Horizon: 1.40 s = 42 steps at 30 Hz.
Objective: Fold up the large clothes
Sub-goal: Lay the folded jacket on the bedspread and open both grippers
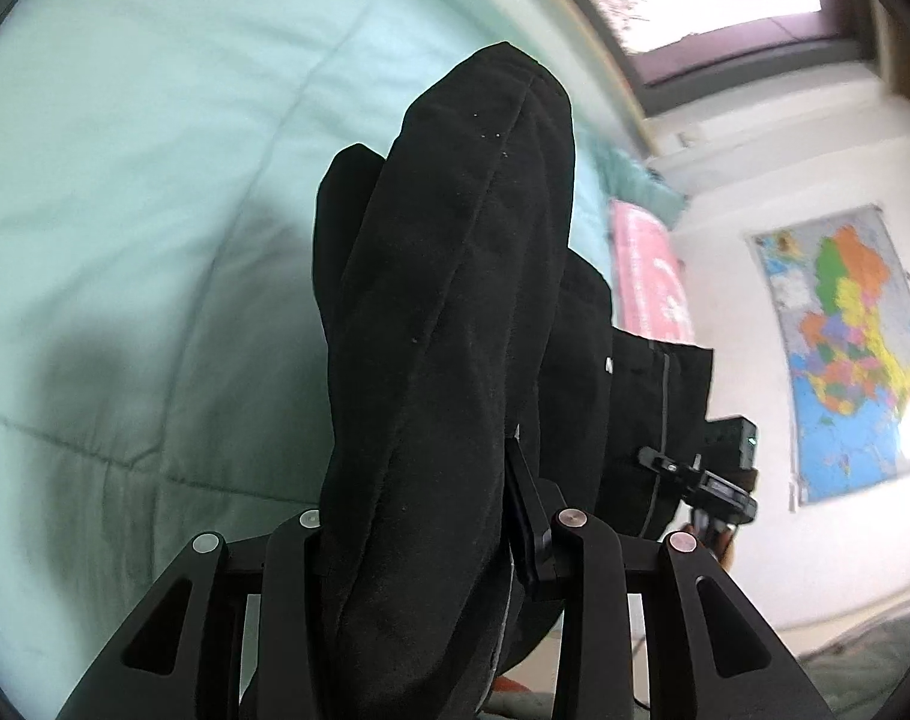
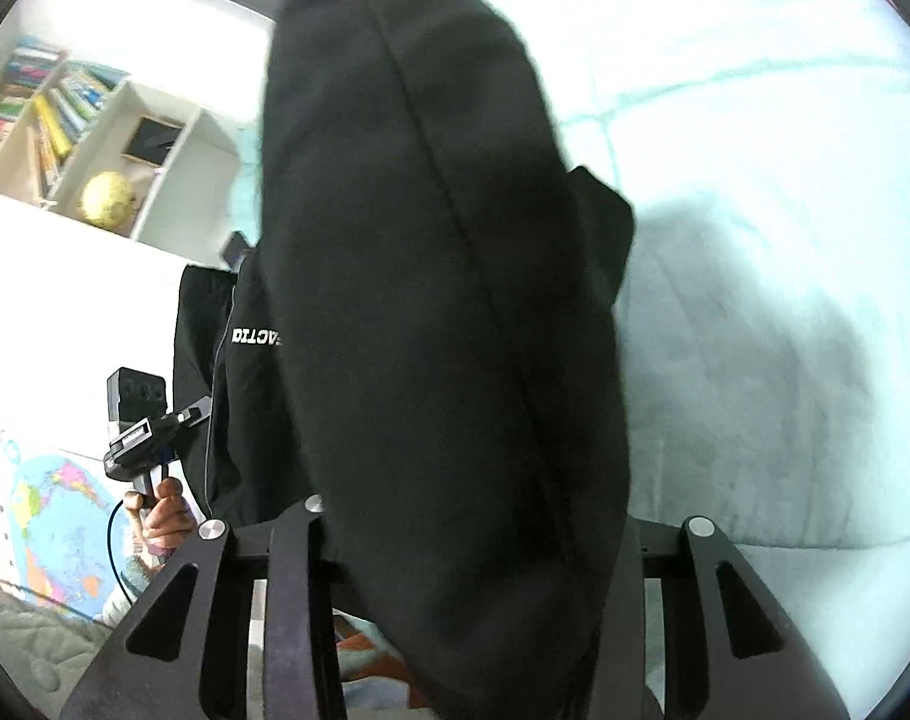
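Nearest, left wrist view: left gripper [image 1: 419, 516] clamped on a thick bunched fold of the black garment [image 1: 449, 312]; cloth fills the gap between the two fingers and bulges forward past them. Long axis of that roll runs straight away from the camera, slightly tilted right at the far end, rounded tip pointing out over the bed. Seam line visible along its length.

Right wrist view: right gripper [image 2: 455, 528] likewise closed on a heavy fold of the same black garment [image 2: 443, 276], fabric packed between the fingers, fingertips hidden under it. Roll again lengthwise along the fingers, far end leaning left. Garment held up off the bed between the two grippers, the middle hanging as a flat black panel with white lettering [image 2: 257, 336], reversed in this view, and a thin pale stripe.

Beyond, in each view, the opposite gripper seen side-on at the garment's far edge; a hand [image 2: 167, 516] wrapped round its handle.

Below and behind: pale mint quilted bedspread [image 1: 125, 210], stitched in wide channels, dark shadow of the cloth on it.

Room, farthest: white wall with a coloured map [image 1: 845, 354]; pink cloth [image 1: 653, 276] at the bed's far edge; window [image 1: 707, 0] above. White shelf unit [image 2: 131, 138]: books in the left compartments, a yellow globe [image 2: 107, 201] in a lower one, a dark box above it.
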Motion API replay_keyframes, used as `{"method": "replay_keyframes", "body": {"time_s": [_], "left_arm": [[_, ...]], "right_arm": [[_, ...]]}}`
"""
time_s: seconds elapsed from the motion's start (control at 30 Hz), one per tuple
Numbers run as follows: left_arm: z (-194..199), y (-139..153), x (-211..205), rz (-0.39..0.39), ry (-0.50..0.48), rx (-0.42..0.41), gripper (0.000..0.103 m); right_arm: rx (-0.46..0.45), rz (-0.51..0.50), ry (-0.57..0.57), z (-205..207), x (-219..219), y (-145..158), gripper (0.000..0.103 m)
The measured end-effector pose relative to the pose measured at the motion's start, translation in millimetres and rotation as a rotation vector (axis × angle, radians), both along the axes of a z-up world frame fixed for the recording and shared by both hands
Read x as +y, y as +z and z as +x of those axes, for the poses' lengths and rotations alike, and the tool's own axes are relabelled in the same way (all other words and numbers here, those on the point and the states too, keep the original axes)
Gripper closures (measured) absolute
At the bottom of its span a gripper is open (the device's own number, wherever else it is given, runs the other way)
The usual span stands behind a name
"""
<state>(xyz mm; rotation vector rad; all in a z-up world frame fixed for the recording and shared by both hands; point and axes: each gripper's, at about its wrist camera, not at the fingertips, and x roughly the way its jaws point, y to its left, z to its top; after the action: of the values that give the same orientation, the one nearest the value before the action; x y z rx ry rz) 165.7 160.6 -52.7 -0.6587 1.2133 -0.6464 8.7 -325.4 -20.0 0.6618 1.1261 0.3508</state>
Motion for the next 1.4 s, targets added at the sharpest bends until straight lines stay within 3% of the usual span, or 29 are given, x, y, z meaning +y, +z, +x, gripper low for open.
{"method": "replay_keyframes", "body": {"time_s": [0.17, 0.27, 0.3, 0.37, 0.4, 0.5, 0.6, 0.67, 0.77, 0.83, 0.97, 1.07, 1.17, 1.27, 1.4], "left_arm": [[17.3, -62.2, 38.2, -0.02, 0.116, 0.111, 0.056], [21.7, -105.5, 64.9, -0.011, 0.202, 0.257, 0.029], [21.5, -117.6, 73.7, -0.066, 0.215, 0.303, 0.028], [18.9, -115.9, 81.0, -0.081, 0.224, 0.312, 0.028], [17.0, -106.9, 84.7, -0.043, 0.227, 0.295, 0.028], [12.0, -70.9, 90.0, 0.082, 0.23, 0.22, 0.028], [4.6, -13.1, 72.2, 0.39, 0.18, 0.056, 0.029], [1.4, 18.8, 47.1, 0.484, 0.124, -0.058, 0.029], [-3.0, 43.4, -2.4, 0.453, 0.04, -0.162, 0.029], [-3.7, 37.6, -46.6, 0.423, -0.031, -0.181, 0.029], [-6.8, -20.9, -109.8, 0.587, -0.135, -0.129, 0.029], [2.1, -52.3, -118.5, 0.636, -0.032, -0.082, 0.024], [8.0, -43.2, -135.0, 0.711, -0.018, -0.085, 0.023], [6.1, -22.4, -131.7, 0.703, -0.016, -0.105, 0.026], [0.1, 34.4, -129.1, 0.748, -0.007, -0.246, 0.026]], "right_arm": [[0.063, -0.016, -0.102, 7.3, -27.0, -38.0, 0.054], [0.142, -0.014, -0.169, 10.5, -49.1, -68.1, 0.052], [0.161, 0.026, -0.185, 9.7, -55.9, -77.9, 0.052], [0.189, 0.072, -0.216, 6.6, -63.7, -90.1, 0.046], [0.197, 0.058, -0.229, -3.6, -67.3, -88.2, 0.035], [0.208, -0.04, -0.25, -4.9, -70.7, -77.0, 0.032], [0.17, -0.125, -0.256, -12.5, -56.9, -48.8, 0.032], [0.102, -0.262, -0.196, -13.9, -33.5, -26.2, 0.032], [0.037, -0.353, -0.078, 5.9, 30.7, -13.4, 0.032], [0.026, -0.391, 0.004, 23.0, 93.9, -14.7, 0.032], [0.07, -0.57, 0.102, 57.3, 168.0, -56.5, 0.032], [0.093, -0.615, 0.1, 72.9, 180.6, -86.8, 0.03], [0.139, -0.602, 0.037, 85.2, 194.0, -92.4, 0.028], [0.158, -0.606, 0.025, 88.4, 199.0, -82.1, 0.028], [0.073, -0.564, -0.024, 78.9, 196.7, -31.1, 0.028]]}}
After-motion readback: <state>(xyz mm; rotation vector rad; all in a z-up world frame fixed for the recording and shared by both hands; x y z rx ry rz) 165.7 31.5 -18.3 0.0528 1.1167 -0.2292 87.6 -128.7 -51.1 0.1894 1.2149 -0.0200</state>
